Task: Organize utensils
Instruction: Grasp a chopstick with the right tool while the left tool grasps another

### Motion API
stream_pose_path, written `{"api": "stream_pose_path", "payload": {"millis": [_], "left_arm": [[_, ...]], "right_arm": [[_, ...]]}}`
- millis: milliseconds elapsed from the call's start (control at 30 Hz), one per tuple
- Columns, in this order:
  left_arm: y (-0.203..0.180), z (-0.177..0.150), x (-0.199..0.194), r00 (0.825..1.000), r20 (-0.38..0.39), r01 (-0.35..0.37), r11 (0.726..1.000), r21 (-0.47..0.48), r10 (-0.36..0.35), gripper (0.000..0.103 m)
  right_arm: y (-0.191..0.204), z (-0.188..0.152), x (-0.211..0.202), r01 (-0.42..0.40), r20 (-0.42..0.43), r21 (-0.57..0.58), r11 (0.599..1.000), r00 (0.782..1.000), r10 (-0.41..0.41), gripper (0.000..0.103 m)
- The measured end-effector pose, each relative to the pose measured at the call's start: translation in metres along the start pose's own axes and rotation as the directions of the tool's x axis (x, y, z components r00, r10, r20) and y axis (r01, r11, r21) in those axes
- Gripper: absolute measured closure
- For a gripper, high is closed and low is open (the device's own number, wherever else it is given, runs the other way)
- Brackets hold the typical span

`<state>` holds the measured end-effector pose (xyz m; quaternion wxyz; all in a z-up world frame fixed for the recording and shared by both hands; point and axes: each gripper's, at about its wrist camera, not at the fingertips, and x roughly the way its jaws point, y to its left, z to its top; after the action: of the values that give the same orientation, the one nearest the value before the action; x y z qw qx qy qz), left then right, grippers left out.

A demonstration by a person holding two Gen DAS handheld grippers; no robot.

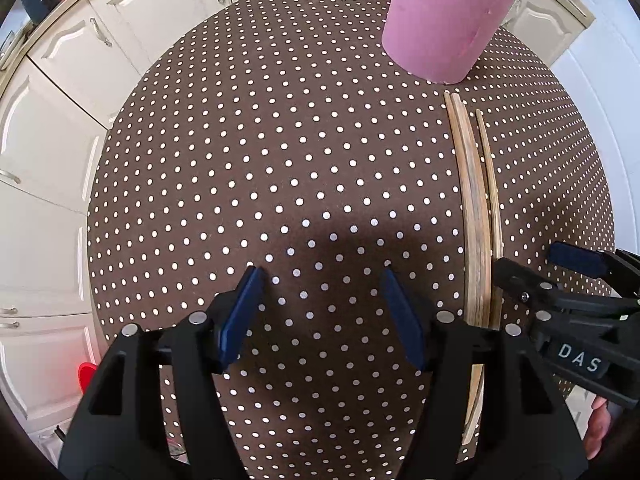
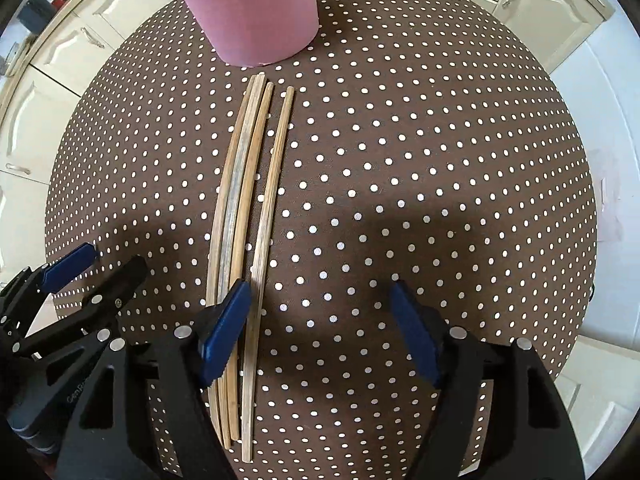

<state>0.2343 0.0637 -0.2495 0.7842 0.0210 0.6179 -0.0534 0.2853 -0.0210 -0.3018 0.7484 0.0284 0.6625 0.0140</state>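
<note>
Open right hand-held gripper [image 2: 320, 320], chopsticks [image 2: 248, 216] beside, pink cup [image 2: 252, 8] beyond

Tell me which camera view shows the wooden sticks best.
The right wrist view. There the sticks lie near the middle of the picture, and four of them can be counted along almost their whole length, below the pink cup. The left wrist view shows them only at its right side, bunched together and partly hidden by the grippers.

Left gripper [image 1: 320, 276] and right gripper [image 2: 320, 292] point down, fingers apart, holding nothing
</note>
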Motion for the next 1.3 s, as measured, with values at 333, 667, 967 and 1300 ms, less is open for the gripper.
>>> {"api": "stream_pose_path", "payload": {"millis": [333,667,967,1300], "left_arm": [[0.002,0.015,0.005,1.0,-0.002,0.0,1.0,0.002,0.0,0.04],[-0.005,0.013,0.009,1.0,-0.015,-0.012,1.0,-0.001,0.012,0.035],[-0.038,0.023,0.003,0.999,-0.015,0.044,0.999,0.031,-0.044,0.035],[-0.089,0.03,0.009,0.999,-0.037,0.023,0.994,0.106,-0.019,0.035]], "right_arm": [[0.021,0.009,0.01,0.07,0.015,-0.02,0.997,0.997,-0.07,0.043],[0.023,0.037,0.007,0.007,0.068,-0.029,1.0,0.998,-0.005,0.097],[-0.009,0.044,0.006,-0.123,0.074,0.04,0.992,0.99,0.12,0.098],[-0.099,0.029,-0.007,-0.217,0.07,0.068,0.974,0.975,0.212,0.098]]}}
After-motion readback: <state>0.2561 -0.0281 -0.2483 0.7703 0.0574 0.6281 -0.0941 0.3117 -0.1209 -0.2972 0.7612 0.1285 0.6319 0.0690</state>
